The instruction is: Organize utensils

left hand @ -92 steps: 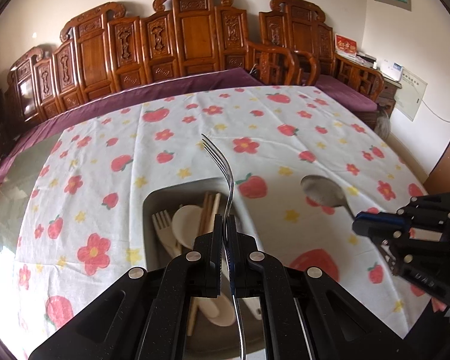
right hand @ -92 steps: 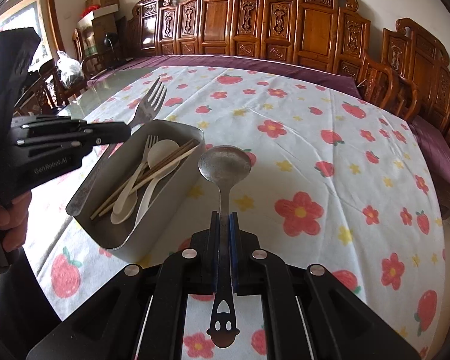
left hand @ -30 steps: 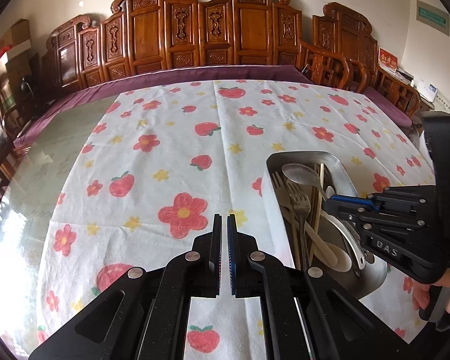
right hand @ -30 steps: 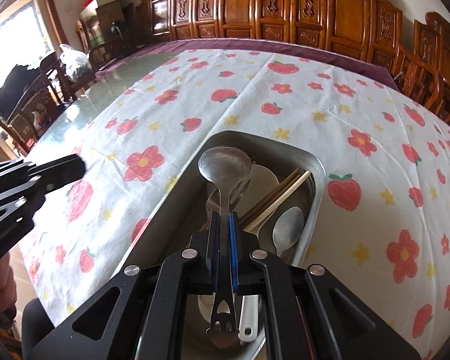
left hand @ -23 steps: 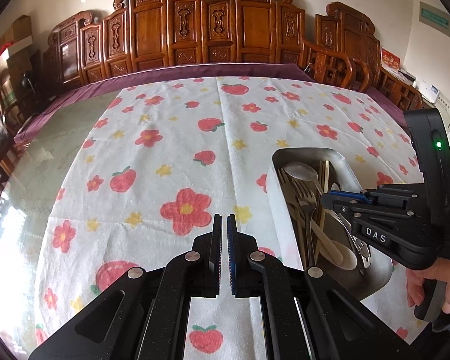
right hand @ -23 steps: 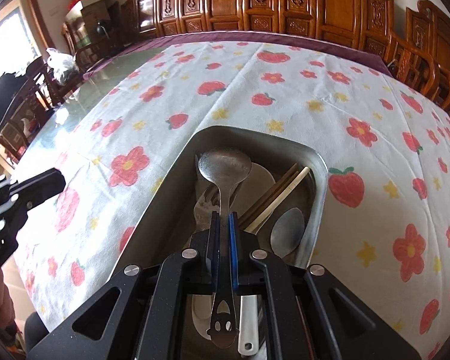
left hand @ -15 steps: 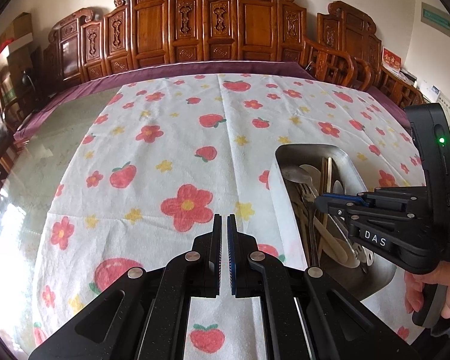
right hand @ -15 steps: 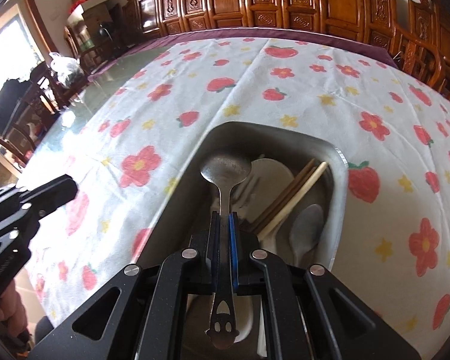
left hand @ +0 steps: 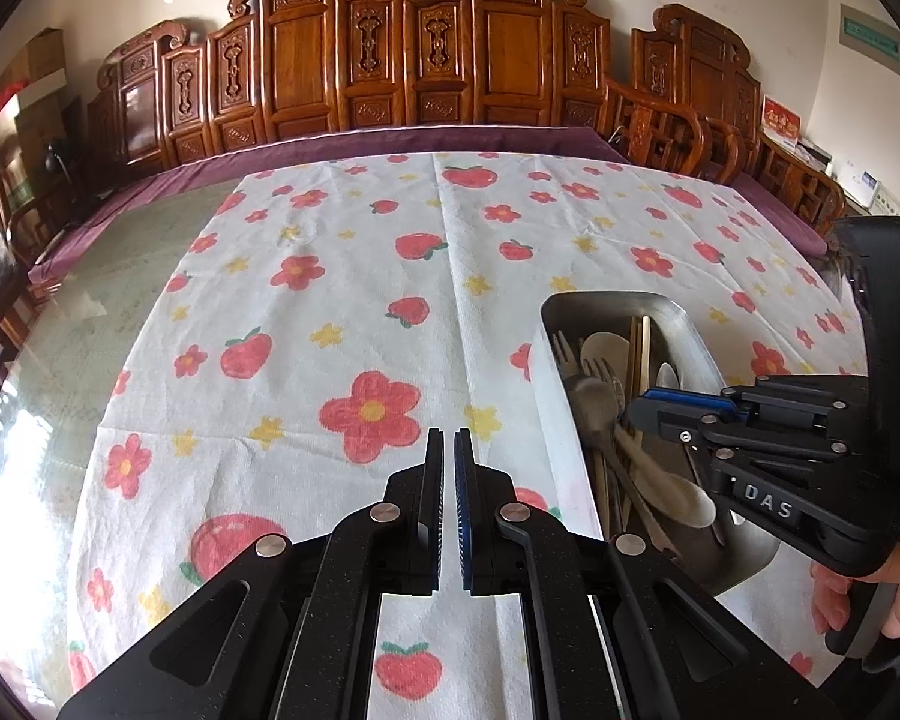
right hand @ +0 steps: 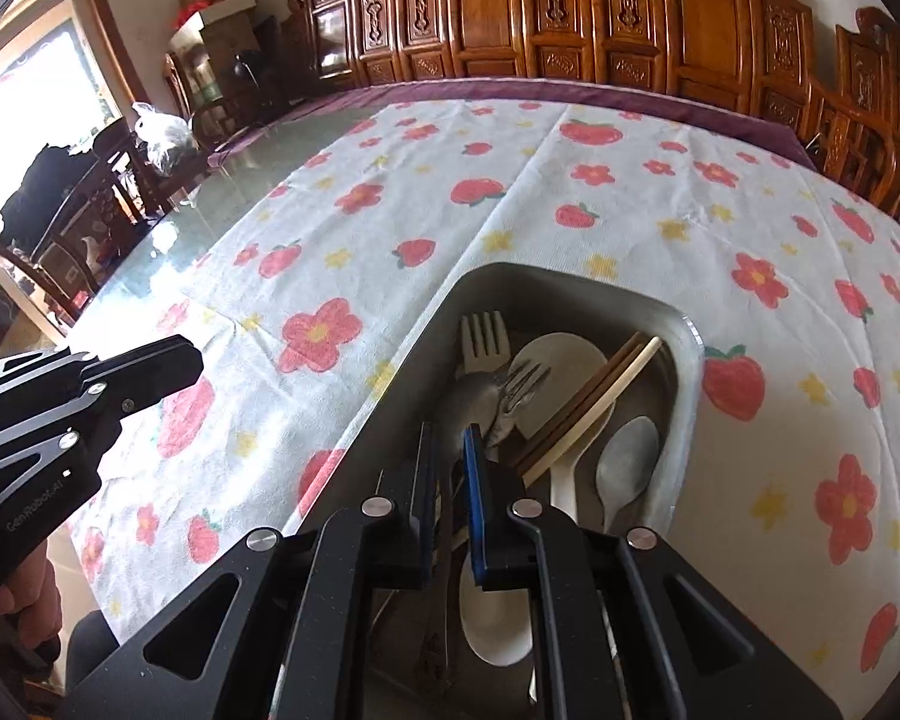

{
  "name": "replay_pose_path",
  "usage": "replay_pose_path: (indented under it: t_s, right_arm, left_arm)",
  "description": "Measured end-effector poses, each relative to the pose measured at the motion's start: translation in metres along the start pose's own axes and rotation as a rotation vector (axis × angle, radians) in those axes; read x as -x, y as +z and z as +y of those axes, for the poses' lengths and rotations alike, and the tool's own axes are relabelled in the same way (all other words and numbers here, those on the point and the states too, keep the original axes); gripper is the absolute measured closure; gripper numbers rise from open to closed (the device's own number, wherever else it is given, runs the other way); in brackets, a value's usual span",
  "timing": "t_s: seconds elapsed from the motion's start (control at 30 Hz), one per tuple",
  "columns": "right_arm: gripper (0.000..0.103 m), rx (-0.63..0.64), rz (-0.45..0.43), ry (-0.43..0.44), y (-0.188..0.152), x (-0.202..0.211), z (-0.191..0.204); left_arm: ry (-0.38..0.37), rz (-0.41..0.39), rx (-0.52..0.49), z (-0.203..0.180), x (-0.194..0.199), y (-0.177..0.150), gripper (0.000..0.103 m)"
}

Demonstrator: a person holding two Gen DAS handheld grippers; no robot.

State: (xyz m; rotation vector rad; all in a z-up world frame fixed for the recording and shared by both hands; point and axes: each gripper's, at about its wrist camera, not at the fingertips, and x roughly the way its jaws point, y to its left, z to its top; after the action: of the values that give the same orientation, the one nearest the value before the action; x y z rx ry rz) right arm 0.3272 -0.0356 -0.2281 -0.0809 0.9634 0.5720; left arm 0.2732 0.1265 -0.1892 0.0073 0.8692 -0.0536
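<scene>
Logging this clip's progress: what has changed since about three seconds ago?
The left gripper no longer holds the fork, which lies in the metal tray. The right gripper has just been opening, dropping its metal spoon in. The tablecloth is unchanged.

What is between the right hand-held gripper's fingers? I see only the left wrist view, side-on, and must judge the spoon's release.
Observer: The right hand-held gripper has just been opening its jaws. The metal spoon is blurred, its handle running between the pads, which look clear of it.
Operator: What is hidden behind that gripper in the tray?
Observer: A second metal spoon lies along the right wall of the tray, beside the chopsticks.
</scene>
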Motion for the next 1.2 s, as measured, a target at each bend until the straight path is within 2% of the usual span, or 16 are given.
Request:
replay_pose_path:
  t_s: [0.13,0.23,0.3,0.4,0.47,0.53,0.6,0.63,0.7,0.8,0.97,1.2]
  right_arm:
    - [0.091,0.002,-0.055,-0.022,-0.009,0.034,-0.007]
    - [0.091,-0.001,-0.092,-0.034,-0.020,0.063,-0.012]
    - [0.087,-0.006,-0.113,-0.046,-0.027,0.080,-0.016]
    - [0.072,-0.015,-0.142,-0.069,-0.040,0.106,-0.021]
    - [0.067,-0.031,-0.159,-0.079,-0.049,0.125,-0.026]
    - [0.060,-0.046,-0.175,-0.092,-0.056,0.142,-0.031]
    - [0.039,-0.061,-0.208,-0.126,-0.065,0.164,-0.037]
    - [0.033,-0.067,-0.223,-0.140,-0.069,0.176,-0.039]
    - [0.014,-0.075,-0.246,-0.160,-0.076,0.193,-0.042]
    - [0.003,-0.089,-0.275,-0.197,-0.087,0.220,-0.046]
    - [0.002,-0.108,-0.322,-0.221,-0.099,0.258,-0.049]
    - [0.002,-0.081,-0.455,-0.270,-0.103,0.324,-0.036]
  left_arm:
    - [-0.001,-0.011,0.001,-0.008,0.012,0.001,0.097]
    - [-0.001,-0.031,-0.003,-0.020,0.027,0.000,0.081]
    - [-0.005,-0.043,-0.007,-0.028,0.036,0.000,0.075]
    - [-0.005,-0.058,-0.008,-0.040,0.051,-0.002,0.052]
    - [-0.002,-0.079,-0.009,-0.049,0.063,-0.003,0.024]
    - [-0.001,-0.095,-0.013,-0.058,0.074,-0.005,0.015]
    - [-0.005,-0.094,-0.013,-0.066,0.083,-0.006,0.013]
    - [-0.008,-0.092,-0.012,-0.070,0.088,-0.008,0.011]
    - [-0.010,-0.098,-0.010,-0.078,0.098,-0.011,0.009]
    - [-0.009,-0.113,-0.009,-0.090,0.116,-0.015,0.008]
    - [-0.003,-0.157,-0.030,-0.112,0.147,-0.018,0.008]
    - [-0.018,-0.248,-0.065,-0.140,0.198,-0.012,0.008]
